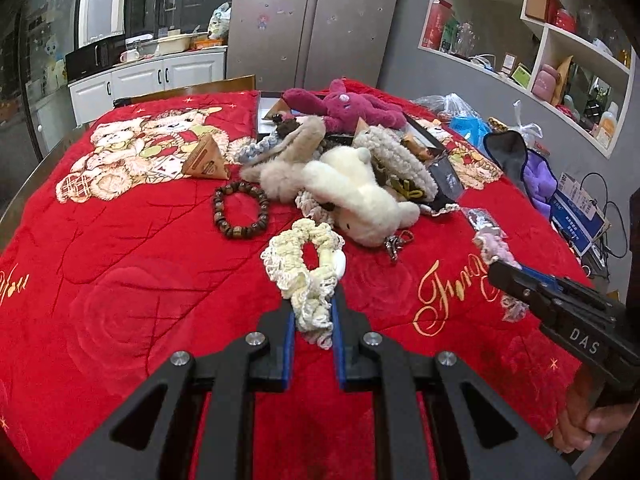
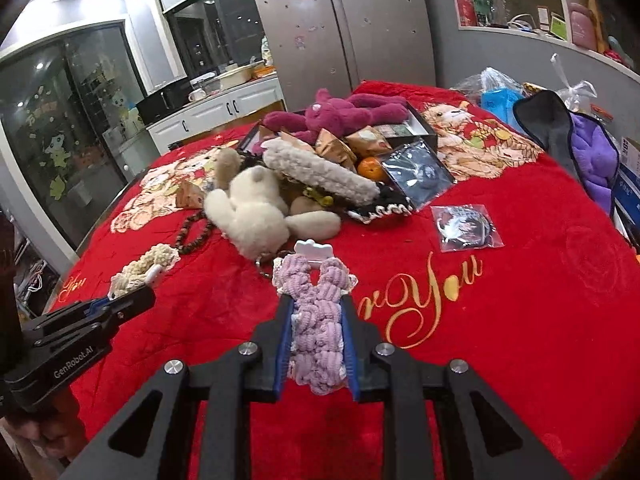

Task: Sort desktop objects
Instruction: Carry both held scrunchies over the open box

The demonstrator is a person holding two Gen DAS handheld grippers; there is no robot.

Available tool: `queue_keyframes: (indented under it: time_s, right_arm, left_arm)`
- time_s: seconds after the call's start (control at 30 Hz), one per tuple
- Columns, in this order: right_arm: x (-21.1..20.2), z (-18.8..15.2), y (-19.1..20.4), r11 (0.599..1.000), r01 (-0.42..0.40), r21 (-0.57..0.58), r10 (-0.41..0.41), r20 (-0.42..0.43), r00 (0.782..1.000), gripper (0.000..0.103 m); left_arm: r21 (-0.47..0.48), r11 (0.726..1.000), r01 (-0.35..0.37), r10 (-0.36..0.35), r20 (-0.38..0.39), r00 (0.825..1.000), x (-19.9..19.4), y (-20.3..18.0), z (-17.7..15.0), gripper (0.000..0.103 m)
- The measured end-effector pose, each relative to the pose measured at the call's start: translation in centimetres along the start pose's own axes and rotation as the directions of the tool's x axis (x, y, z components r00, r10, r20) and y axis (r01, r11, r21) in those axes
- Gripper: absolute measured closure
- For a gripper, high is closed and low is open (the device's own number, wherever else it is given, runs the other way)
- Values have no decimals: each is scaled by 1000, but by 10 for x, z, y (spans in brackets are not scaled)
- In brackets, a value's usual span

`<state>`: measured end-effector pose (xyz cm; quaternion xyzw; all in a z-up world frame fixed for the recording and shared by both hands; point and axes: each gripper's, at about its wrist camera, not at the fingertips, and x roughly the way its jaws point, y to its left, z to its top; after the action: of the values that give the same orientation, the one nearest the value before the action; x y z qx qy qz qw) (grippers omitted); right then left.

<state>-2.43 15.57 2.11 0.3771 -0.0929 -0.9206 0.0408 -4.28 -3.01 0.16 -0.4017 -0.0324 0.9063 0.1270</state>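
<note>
My left gripper (image 1: 313,304) is shut on a cream lace scrunchie (image 1: 305,268) and holds it just over the red blanket (image 1: 120,280). My right gripper (image 2: 316,304) is shut on a purple scrunchie (image 2: 316,320) with a white clip at its far end. Each gripper shows in the other view: the right gripper (image 1: 496,270) at the right edge, the left gripper (image 2: 146,294) at the left with the cream scrunchie (image 2: 140,266). A pile with a white plush toy (image 1: 360,192), a magenta plush (image 1: 344,104) and a wooden bead bracelet (image 1: 240,210) lies beyond.
A brown triangular packet (image 1: 206,158) lies left of the pile. A clear bag with a dark trinket (image 2: 466,226) lies right of it, an open dark box (image 2: 416,128) and an orange (image 2: 370,168) behind. Purple cloth (image 2: 592,160) and plastic bags (image 2: 496,88) crowd the right edge.
</note>
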Motion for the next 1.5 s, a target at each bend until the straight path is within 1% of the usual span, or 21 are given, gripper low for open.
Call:
queue_keyframes:
  time_s: [0.1,0.17,0.3,0.4,0.53,0.67,0.73,0.83,0.93,1.03,1.07,1.13,1.23,1.33,1.5]
  right_arm:
    - [-1,3,4,1000,-13,-13,13,3,1000,80]
    - [-1,8,4,999,-38,-13,38,6,999,80]
    - [-5,24,11,998,-37,-48,39,39,998,80]
    - [-7,43,15,996,-51,-69,56,65,996,79]
    - [-9,75,15,991,-115,-65,121,94,988,79]
    - [-12,108,19,990,-118,-81,128,135,983,79]
    - [-13,124,21,990,-104,-94,118,155,981,79]
    - [-7,145,26,992,-21,-123,45,191,981,79]
    - [2,162,24,992,-14,-128,38,189,981,79]
    - [11,175,24,989,17,-146,11,190,982,79]
    - [15,180,23,989,15,-147,13,184,983,79]
    - [24,193,19,991,-15,-135,38,168,985,78]
    - [41,214,13,991,-35,-131,55,153,987,78]
    - [64,235,8,991,-9,-131,27,137,990,78]
    - [99,263,-5,993,12,-114,2,123,992,78]
  left_arm:
    - [3,1000,-3,3,12,1000,-4,-1,6,87]
    - [5,1000,-7,7,20,1000,-5,-1,13,87]
    - [18,1000,-12,11,49,999,-9,-2,33,87]
    - [21,1000,-11,9,73,997,-9,-4,54,87]
    - [26,1000,-6,3,92,996,-5,-9,83,87]
    - [30,1000,1,-4,103,995,4,-15,111,87]
    - [37,999,-5,1,98,995,11,-17,123,87]
    - [39,999,-6,2,105,994,21,-16,147,87]
    - [47,999,-21,15,120,993,28,-14,165,87]
    - [53,998,-37,30,132,991,37,-10,186,87]
    - [55,998,-44,35,140,990,42,-9,195,87]
    - [61,996,-59,50,152,987,52,-8,208,87]
    - [58,996,-74,66,136,989,77,-5,233,87]
    - [60,997,-44,36,134,990,96,-5,256,87]
    - [54,998,-25,17,132,991,130,-8,291,87]
